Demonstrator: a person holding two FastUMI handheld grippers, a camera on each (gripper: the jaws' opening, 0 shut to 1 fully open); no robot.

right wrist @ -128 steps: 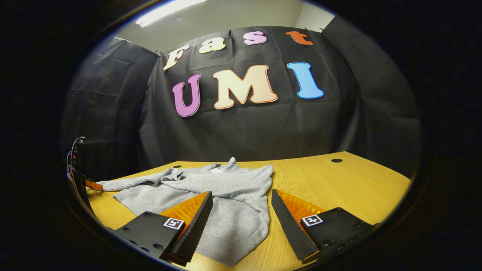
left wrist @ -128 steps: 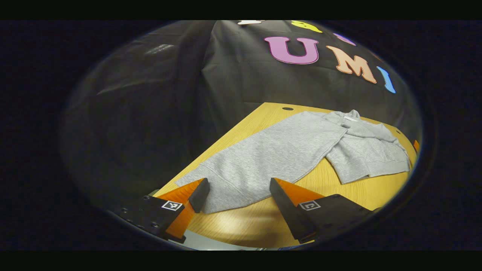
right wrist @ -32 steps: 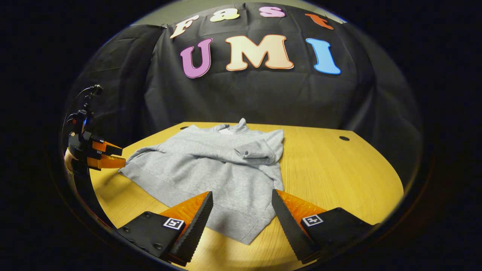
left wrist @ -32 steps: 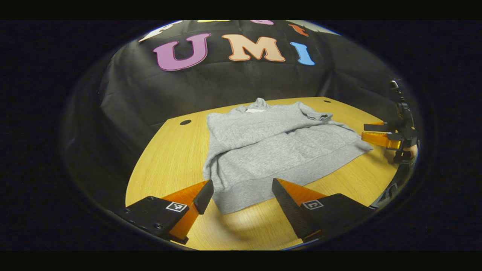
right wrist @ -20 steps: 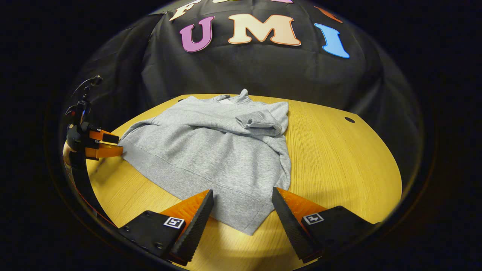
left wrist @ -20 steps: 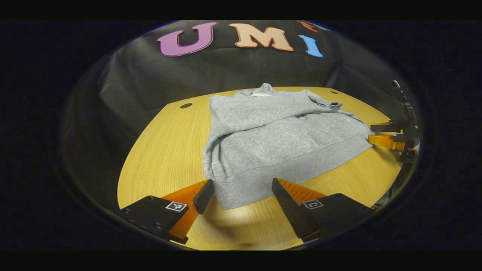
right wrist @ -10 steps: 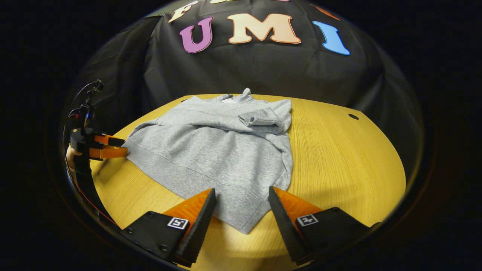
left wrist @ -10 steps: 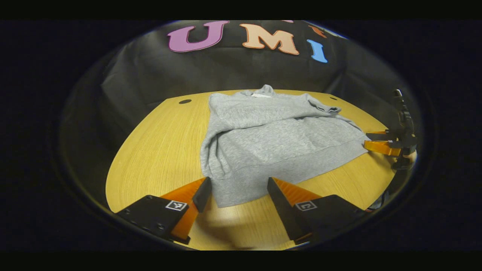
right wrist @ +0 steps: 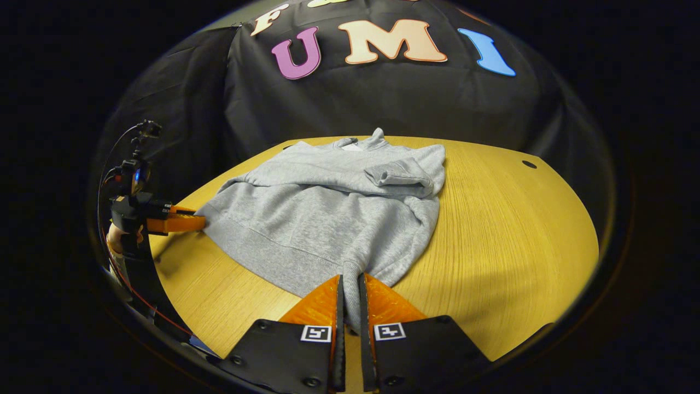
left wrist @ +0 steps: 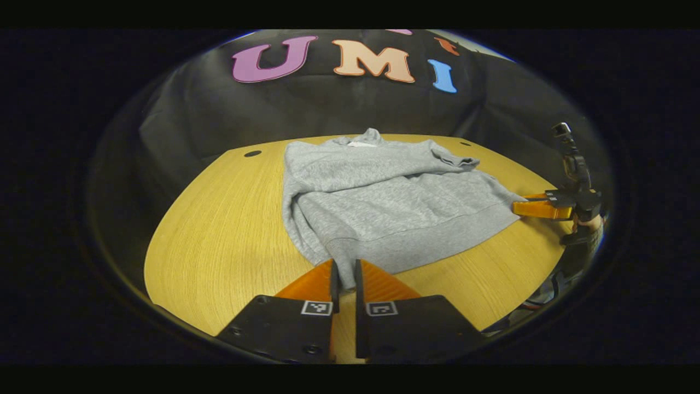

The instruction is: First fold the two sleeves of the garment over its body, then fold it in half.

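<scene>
- Pinching the near-left hem corner of the grey sweatshirt [left wrist: 383, 202] with my left gripper [left wrist: 343, 278]: both fingers closed on the fabric, cloth bunched between them.
- Right gripper [right wrist: 348, 287] is clamped the same way on the near-right hem corner, fingers nearly together with a ridge of cloth between.
- Sweatshirt lies on the wooden table [right wrist: 508, 230], collar at the far edge, hem toward me.
- Both sleeves are folded over the body; a rolled cuff [right wrist: 398, 176] sits on the far-right chest area.
- Left gripper view shows the right gripper at the hem's right corner, touching the cloth; a hand [left wrist: 588, 223] holds it.
- Half fold not yet done.
</scene>
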